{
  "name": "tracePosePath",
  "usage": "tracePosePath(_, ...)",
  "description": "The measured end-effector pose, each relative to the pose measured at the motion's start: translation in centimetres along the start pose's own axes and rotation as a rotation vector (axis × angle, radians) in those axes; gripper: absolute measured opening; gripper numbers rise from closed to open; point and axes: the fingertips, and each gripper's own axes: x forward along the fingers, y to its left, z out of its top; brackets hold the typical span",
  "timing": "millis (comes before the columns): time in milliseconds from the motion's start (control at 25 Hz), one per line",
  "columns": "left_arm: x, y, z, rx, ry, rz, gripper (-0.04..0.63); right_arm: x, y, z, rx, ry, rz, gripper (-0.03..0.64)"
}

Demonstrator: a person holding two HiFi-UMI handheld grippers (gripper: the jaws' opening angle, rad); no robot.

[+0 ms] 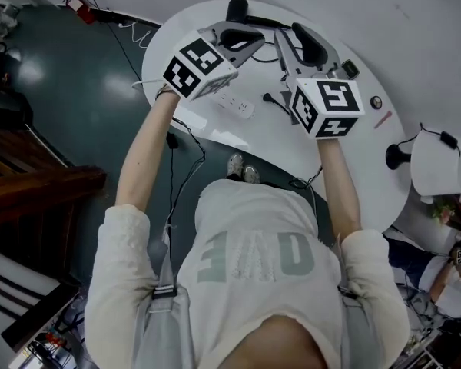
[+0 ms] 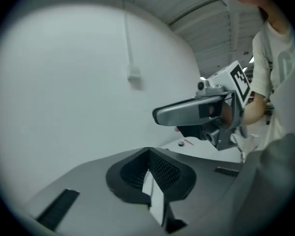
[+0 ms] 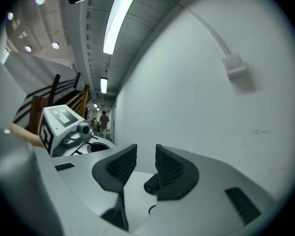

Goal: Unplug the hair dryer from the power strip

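A white power strip (image 1: 234, 104) lies on the round white table (image 1: 292, 148). A black plug (image 1: 270, 98) with its cable rests on the tabletop just right of the strip, apart from it. The black hair dryer (image 1: 237, 10) lies at the table's far edge. Both grippers are held high above the table. My left gripper (image 1: 253, 38) (image 2: 148, 154) is shut, its pads meeting on nothing. My right gripper (image 1: 296, 41) (image 3: 145, 154) has a gap between its pads and holds nothing; a dark round end (image 3: 151, 183) shows beyond the gap.
A small dark item (image 1: 350, 69), a round button-like piece (image 1: 376, 102) and a red pen (image 1: 383, 119) lie on the table's right side. A white stool (image 1: 439, 164) stands at the right. Wooden stairs (image 1: 31, 183) and floor cables (image 1: 131, 44) are on the left.
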Motion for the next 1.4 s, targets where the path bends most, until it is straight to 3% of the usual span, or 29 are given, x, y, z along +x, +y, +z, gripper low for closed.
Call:
tracePosePath(80,-2.3,1.0,3.2,0.008,-0.116,0.179,0.012,-1.2,0.1,2.6,-0.019,-0.084,-0.047,0.093)
tracePosePath(160,-5.3,0.8,6.2,-0.039,-0.236,0.315,0.012,-2.4,0.7,4.8,-0.026,-0.157,-0.065,0.067)
tracePosePath(320,-11.0,-0.8,9.7,-0.125,-0.461,0.524,0.012,-4.8,2.3,7.3,-0.039,-0.267,-0.078,0.048)
tracePosePath(440,-14.3,-1.8,9.9,-0.186,-0.526,0.678,0.012,-6.9,3.2,8.0,-0.070,-0.339,-0.118,0.043)
tracePosePath(600,-17.3,-3.4,8.6,-0.175,-0.573,0.824,0.012,-8.6,4.6,7.3,-0.114,-0.347,-0.122,0.036)
tracePosePath(800,-18.9,-3.7,8.0,-0.159,-0.572,0.902,0.012,-8.7,5.3,6.4,-0.113,-0.330,-0.097,0.023)
tracePosePath(1400,-20.4,-3.8,8.4,-0.143,-0.597,0.927,0.012,-8.2,6.0,6.3,-0.102,-0.315,-0.045,0.021)
